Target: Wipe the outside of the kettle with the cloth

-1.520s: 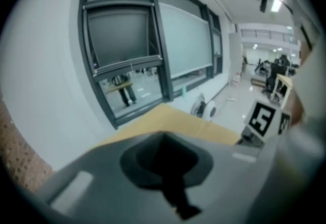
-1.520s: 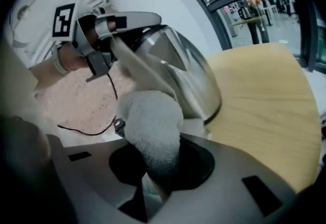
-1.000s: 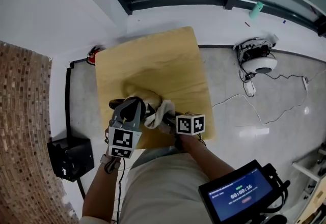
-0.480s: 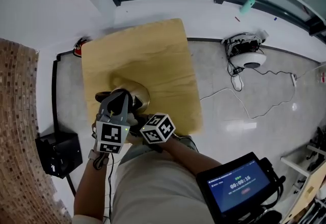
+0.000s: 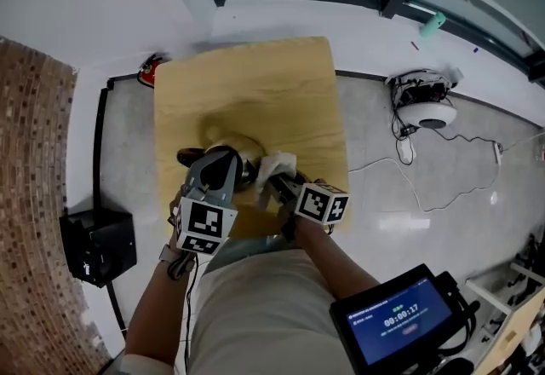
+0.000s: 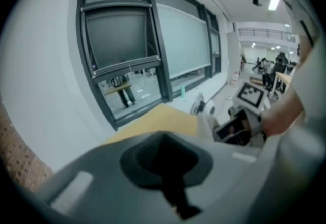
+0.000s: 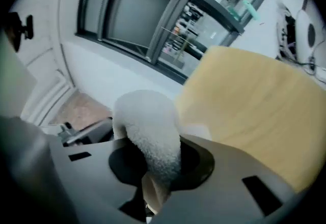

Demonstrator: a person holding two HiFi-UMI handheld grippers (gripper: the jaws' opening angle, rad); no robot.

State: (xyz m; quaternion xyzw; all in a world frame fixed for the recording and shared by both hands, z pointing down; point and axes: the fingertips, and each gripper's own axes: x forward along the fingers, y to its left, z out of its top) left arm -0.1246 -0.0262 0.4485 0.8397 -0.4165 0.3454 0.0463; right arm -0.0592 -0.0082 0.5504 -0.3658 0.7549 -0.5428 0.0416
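L hand-held gripper (image 5: 226,164) jaws closed, R hand-held gripper (image 5: 275,184) pinching cloth (image 5: 275,166).

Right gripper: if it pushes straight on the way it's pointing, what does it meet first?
Most likely the kettle: the right gripper, shut on the cloth, points toward its side, cloth leading. The gap between them is hard to judge.
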